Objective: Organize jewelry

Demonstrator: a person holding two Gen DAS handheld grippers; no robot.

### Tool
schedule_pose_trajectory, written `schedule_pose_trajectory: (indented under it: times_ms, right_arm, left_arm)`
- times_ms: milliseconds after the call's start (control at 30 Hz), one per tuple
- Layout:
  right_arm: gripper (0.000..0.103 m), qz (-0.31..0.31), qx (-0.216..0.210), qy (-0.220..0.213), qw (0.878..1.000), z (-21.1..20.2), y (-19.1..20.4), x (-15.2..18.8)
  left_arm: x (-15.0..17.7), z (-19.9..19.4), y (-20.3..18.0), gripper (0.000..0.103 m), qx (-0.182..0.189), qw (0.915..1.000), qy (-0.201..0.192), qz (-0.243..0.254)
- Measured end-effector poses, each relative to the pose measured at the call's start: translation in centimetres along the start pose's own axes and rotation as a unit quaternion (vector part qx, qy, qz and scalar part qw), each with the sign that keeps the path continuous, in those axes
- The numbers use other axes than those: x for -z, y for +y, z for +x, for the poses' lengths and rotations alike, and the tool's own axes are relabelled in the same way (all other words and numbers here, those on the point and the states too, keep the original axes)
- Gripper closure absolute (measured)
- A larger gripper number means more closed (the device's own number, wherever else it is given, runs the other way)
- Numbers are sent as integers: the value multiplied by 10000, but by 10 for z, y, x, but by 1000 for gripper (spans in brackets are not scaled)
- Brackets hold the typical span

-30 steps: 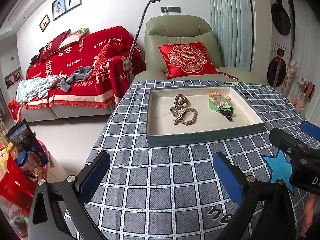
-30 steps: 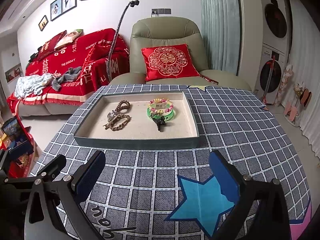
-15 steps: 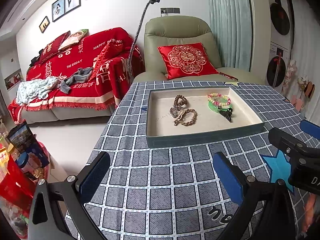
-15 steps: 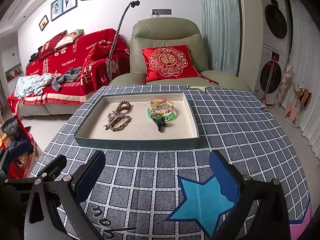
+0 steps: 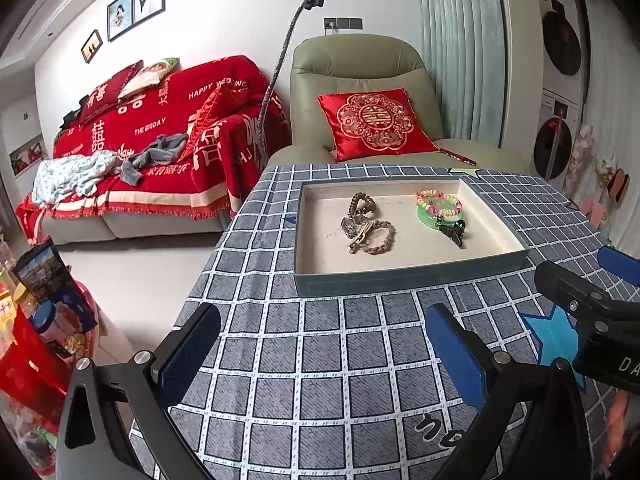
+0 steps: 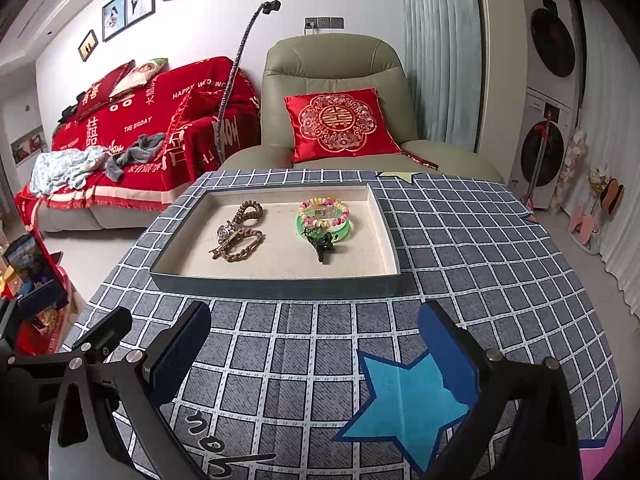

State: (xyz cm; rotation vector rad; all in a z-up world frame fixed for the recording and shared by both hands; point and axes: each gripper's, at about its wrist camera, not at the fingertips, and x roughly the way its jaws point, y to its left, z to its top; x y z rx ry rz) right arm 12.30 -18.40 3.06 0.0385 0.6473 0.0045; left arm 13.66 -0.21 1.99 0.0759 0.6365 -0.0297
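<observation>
Left gripper (image 5: 322, 352): fingers spread wide, empty, low over the desk (image 5: 320, 360). Tray (image 5: 400, 282) lies ahead, slightly right of them. In it, brown bead bracelets (image 5: 366, 226) ahead-left, long axis running away from the fingers; green bangle with pastel bead bracelet (image 6: 324, 216) further right. Right gripper (image 6: 314, 354): fingers also wide, empty; bangle straight ahead. Likely each takes its nearer cluster.

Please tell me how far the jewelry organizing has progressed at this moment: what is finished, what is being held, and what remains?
Done: nothing that shows. The brown bead bracelets lie tangled in the tray, and the multicoloured bead bracelet lies on the green bangle beside a dark charm. In hand: nothing; the left gripper and right gripper hover open over the tablecloth, short of the tray. Left: apparently all the sorting.
</observation>
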Motion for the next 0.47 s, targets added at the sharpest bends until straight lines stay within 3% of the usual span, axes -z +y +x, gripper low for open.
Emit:
schedule_pose_trajectory:
  times_ms: [467]
  right_arm:
    - [0,2,2,-1,10000,0,0,0]
  left_arm:
    - [0,2,0,0,2,10000,47,6]
